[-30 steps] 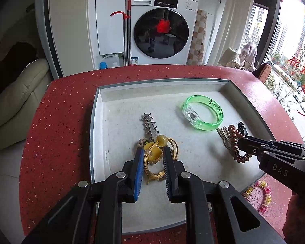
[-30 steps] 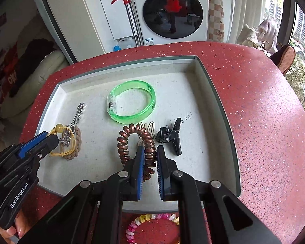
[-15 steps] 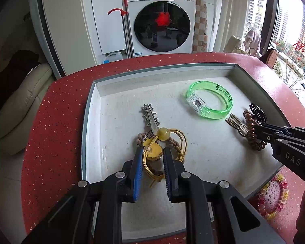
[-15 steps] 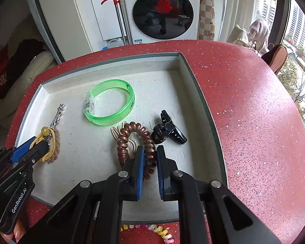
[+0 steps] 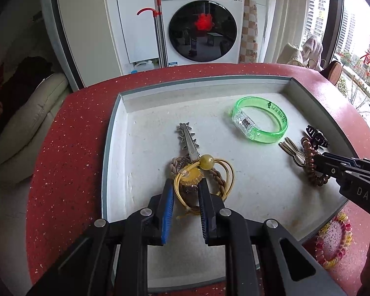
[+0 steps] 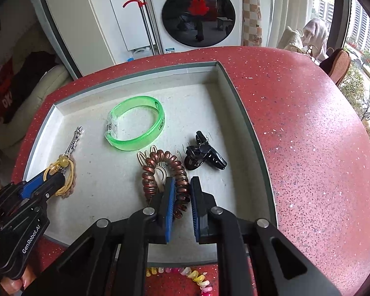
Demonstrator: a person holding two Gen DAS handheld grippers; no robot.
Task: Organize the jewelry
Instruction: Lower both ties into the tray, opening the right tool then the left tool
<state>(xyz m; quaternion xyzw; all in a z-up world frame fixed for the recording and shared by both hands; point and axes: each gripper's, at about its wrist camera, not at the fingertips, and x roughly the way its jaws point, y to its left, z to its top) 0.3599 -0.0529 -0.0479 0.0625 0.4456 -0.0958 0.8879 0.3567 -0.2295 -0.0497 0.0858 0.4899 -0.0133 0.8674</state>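
Observation:
A grey tray (image 5: 116, 113) (image 6: 239, 103) on the red table holds the jewelry. My left gripper (image 5: 185, 187) (image 6: 40, 185) is open, its fingers either side of a yellow hair tie (image 5: 192, 175) (image 6: 61, 167) lying on the tray over a braided brown tie and a silver spiked clip (image 5: 187, 140). My right gripper (image 6: 180, 187) (image 5: 319, 162) is open around the near side of a copper spiral hair tie (image 6: 177, 170) (image 5: 308, 153), which rests on the tray. A green bangle (image 5: 259, 120) (image 6: 135, 128) and a black claw clip (image 6: 202, 153) (image 5: 317, 135) lie nearby.
A pink and yellow spiral hair tie (image 5: 333, 241) (image 6: 197, 276) lies on the red table (image 5: 66, 148) just outside the tray's near edge. Gold hairpins (image 5: 292, 150) lie beside the copper tie. A washing machine (image 5: 199, 22) stands beyond the table.
Both grippers' jaws have opened wider, letting go of the yellow tie and the copper tie, which now rest on the tray. Both grippers have also drawn back a little.

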